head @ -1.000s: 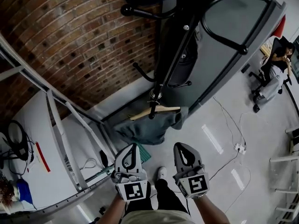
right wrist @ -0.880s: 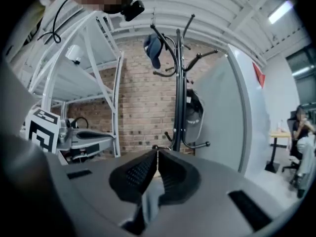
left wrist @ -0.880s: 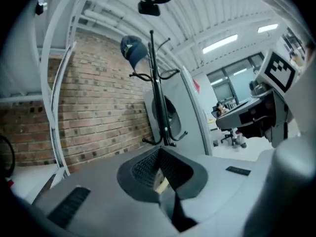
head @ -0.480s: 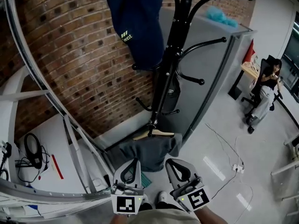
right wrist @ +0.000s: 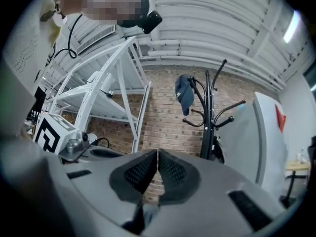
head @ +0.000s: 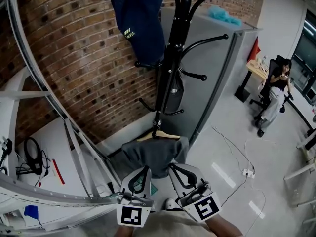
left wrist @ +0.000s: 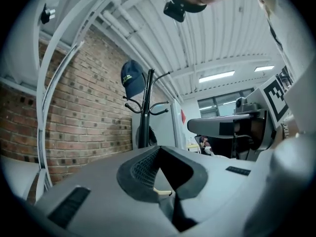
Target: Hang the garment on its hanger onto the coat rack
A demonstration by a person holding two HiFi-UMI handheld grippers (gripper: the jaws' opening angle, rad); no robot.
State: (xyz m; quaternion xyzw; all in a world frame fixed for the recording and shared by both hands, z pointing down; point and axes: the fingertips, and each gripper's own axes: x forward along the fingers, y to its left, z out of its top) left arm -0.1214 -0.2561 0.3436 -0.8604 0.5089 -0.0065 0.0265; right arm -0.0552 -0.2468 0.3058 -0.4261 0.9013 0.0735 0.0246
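Observation:
A black coat rack [head: 170,58] stands against the brick wall, with a dark blue cap [head: 140,19] on an upper hook. Low on its pole, a grey garment [head: 155,154] drapes over a wooden hanger [head: 159,136]; the hanger's hook sits against the pole. My left gripper [head: 144,168] and right gripper [head: 173,166] are side by side just below the garment, both shut and empty. In the left gripper view the shut left gripper [left wrist: 159,148] points at the rack [left wrist: 144,117]. In the right gripper view the shut right gripper [right wrist: 157,154] faces the rack [right wrist: 208,117] and cap [right wrist: 184,94].
A tall grey cabinet [head: 217,73] stands right of the rack. White metal shelving [head: 74,147] runs along the left. A person sits on a chair [head: 274,90] at the far right. Cables and a power strip [head: 245,172] lie on the floor.
The head view has lifted, so more of the rack and the cap now show. Both grippers have sunk toward the lower edge and stayed shut.

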